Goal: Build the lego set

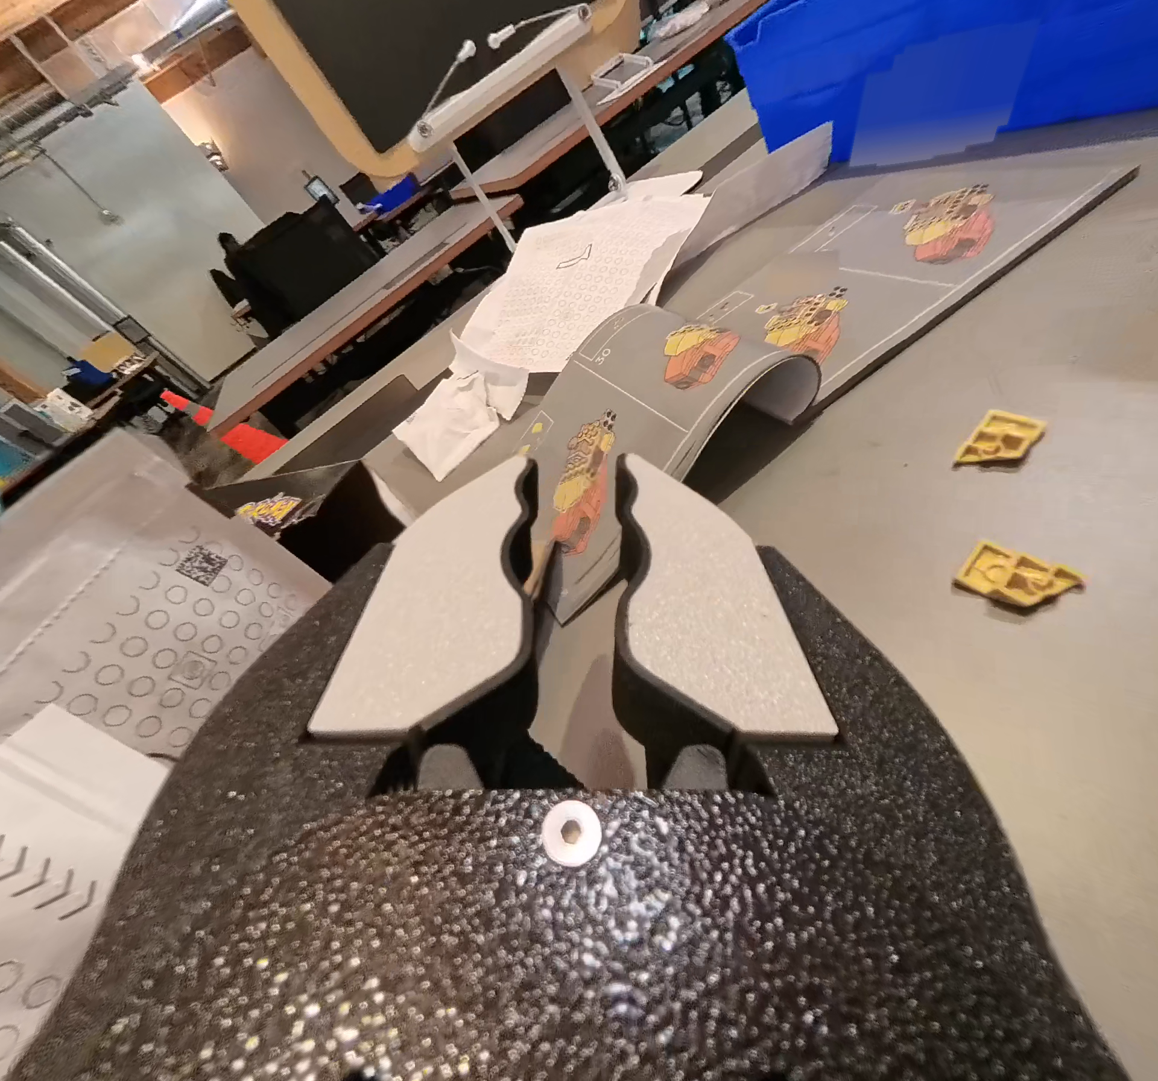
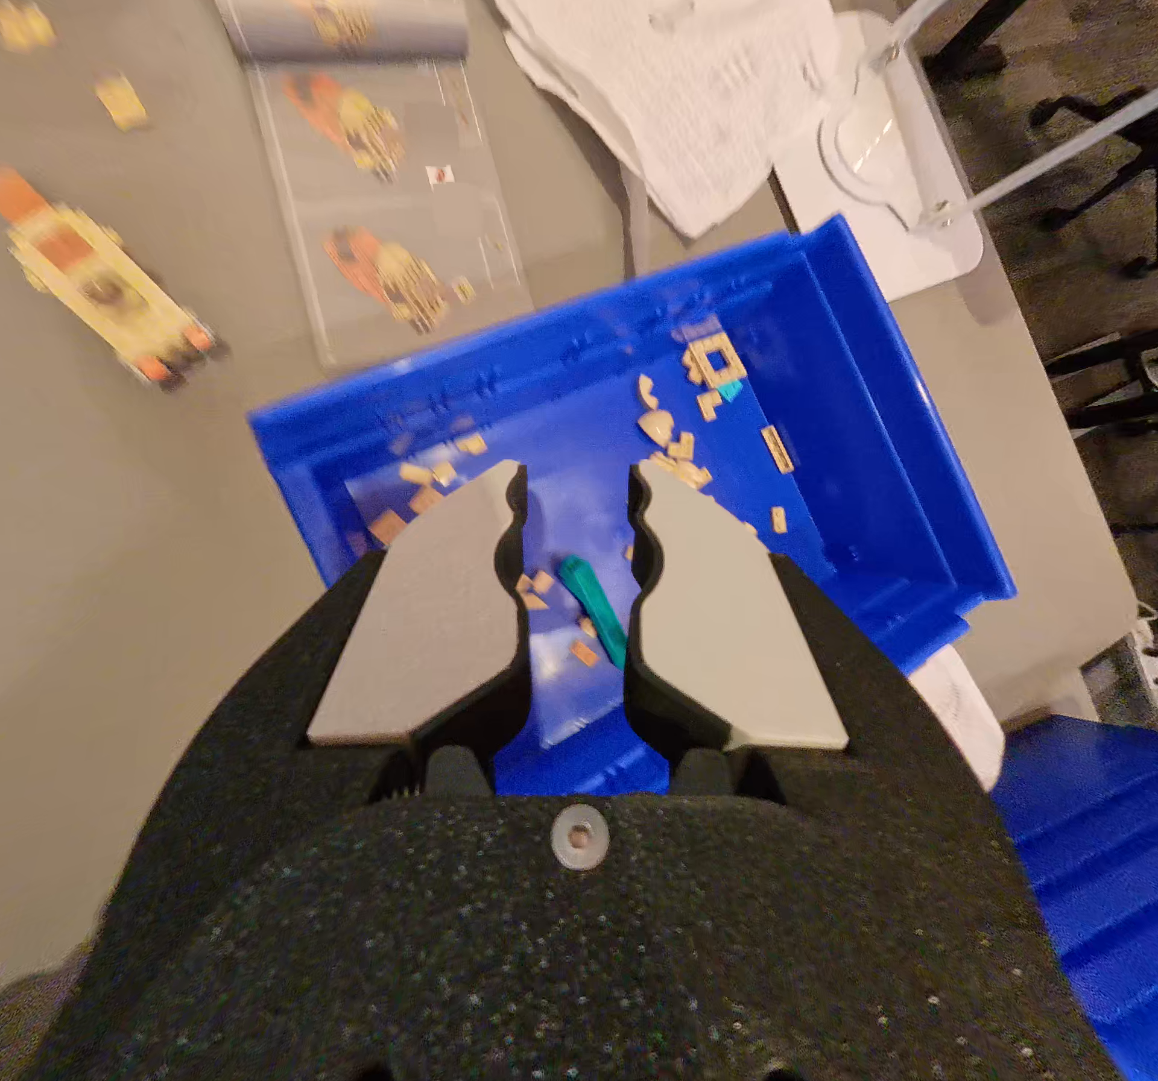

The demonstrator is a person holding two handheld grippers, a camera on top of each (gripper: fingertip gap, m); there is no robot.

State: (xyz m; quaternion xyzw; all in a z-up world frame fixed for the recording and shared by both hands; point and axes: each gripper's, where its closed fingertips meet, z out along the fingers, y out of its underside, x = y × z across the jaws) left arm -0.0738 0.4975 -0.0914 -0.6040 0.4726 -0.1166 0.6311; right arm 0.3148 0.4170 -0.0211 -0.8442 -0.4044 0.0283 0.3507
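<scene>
Grippers at work on a grey table (image 1: pixel 940 706): left gripper (image 1: pixel 576 487) hangs narrowly parted over the open instruction booklet (image 1: pixel 739 355), 2 yellow pieces (image 1: pixel 999 437) to its right; right gripper (image 2: pixel 575 481), fingers parted and empty, hovers above a blue bin (image 2: pixel 877 424) of tan pieces (image 2: pixel 658 424); the half-built model (image 2: pixel 100 280) lies far left.

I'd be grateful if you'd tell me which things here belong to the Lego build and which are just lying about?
Belongs to the build:
- instruction booklet
- blue bin of tan pieces
- part-built model
- two yellow pieces on the table

Lying about:
- white paper bags
- clear stand
- black screen
</scene>
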